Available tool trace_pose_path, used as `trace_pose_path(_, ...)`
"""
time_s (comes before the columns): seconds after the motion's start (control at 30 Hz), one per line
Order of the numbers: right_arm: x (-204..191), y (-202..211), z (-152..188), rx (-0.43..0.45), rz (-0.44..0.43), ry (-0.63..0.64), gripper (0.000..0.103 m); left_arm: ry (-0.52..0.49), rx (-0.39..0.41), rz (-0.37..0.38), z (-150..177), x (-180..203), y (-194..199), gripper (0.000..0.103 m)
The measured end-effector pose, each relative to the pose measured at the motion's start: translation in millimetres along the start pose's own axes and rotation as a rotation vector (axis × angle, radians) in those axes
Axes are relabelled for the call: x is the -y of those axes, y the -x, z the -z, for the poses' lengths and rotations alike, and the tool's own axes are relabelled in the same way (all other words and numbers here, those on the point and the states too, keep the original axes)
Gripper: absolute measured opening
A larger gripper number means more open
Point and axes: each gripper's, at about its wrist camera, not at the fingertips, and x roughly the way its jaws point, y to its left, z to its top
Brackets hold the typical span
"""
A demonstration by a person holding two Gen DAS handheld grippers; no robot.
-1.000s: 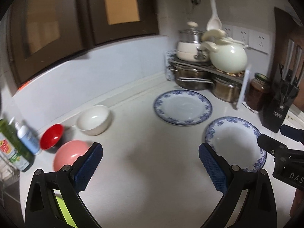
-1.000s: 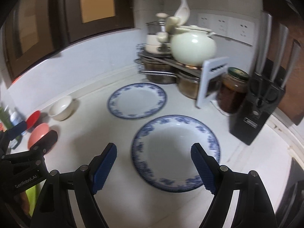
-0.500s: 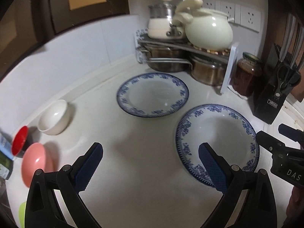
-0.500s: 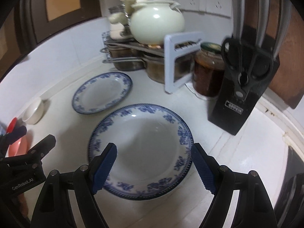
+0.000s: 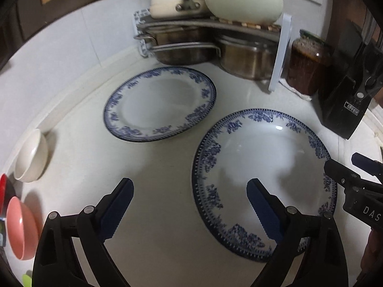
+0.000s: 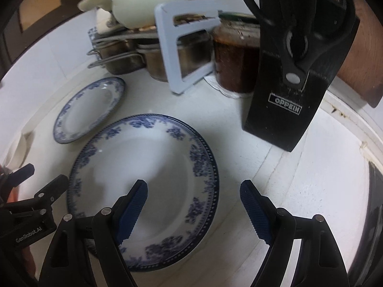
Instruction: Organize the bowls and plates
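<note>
Right wrist view puts your right gripper (image 6: 193,206) with its blue-padded fingers (image 6: 131,211) spread wide and holding nothing, hanging low over the near blue-rimmed plate (image 6: 153,167). One finger sits over the plate's well and the other over bare white countertop (image 6: 311,172) past its right rim, so the rim runs between them. From the left wrist view, your left gripper (image 5: 189,211) is likewise spread and empty, straddling the same plate's left rim: one finger over the counter, one over the plate's inside. Whether any pad touches the china, you cannot tell from these views.

Outward from there, the second blue-rimmed plate (image 5: 159,104) lies flat just beyond the first, close but apart, in front of the steel pots (image 5: 246,55) under the corner rack. A jar of dark preserve (image 6: 235,59) and the black knife block (image 6: 292,88) stand to the right, near the plate's far edge. Well to the left sit a white bowl (image 5: 30,156), a pink bowl (image 5: 20,229) and a sliver of a red bowl (image 5: 2,189).

You look to be at the first step: approaching the near plate, nothing yet stacked. Next you will likely need to lower one gripper until the rim lies between its pads, pinch it, then carry the plate onto its partner. Mind that glazed china can slip in a thin rim grip, and keep the lift clear of the knife block.
</note>
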Motion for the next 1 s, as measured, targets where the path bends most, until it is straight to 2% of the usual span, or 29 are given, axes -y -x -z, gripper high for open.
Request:
trace_pose_path(0.13,6,-14,-2,-0.027,0.002,-0.015,0.079,0.004,-0.021,0.006,-2,4,-15,0.093)
trace_pose_path(0.5,6,-39,-5,-0.077,-0.001,-0.016,0.063,0.019,-0.08,0.037,-8,7,-42,0.08)
trace_pose_path(0.73,4,-43,-5,-0.088,-0.003,-0.006,0.051,0.029,-0.117,0.068,-6,8,-51,0.062)
trace_pose_path(0.87,4,-43,-5,-0.085,0.003,0.008,0.04,0.047,-0.106,0.079,-6,7,-52,0.051)
trace_pose_path(0.93,3,-43,-5,-0.084,0.009,0.016,0.04,0.052,-0.107,0.094,-6,7,-51,0.044)
trace_pose_path(1.0,4,-43,-5,-0.084,0.012,0.018,0.038,0.046,-0.106,0.088,-6,9,-51,0.043)
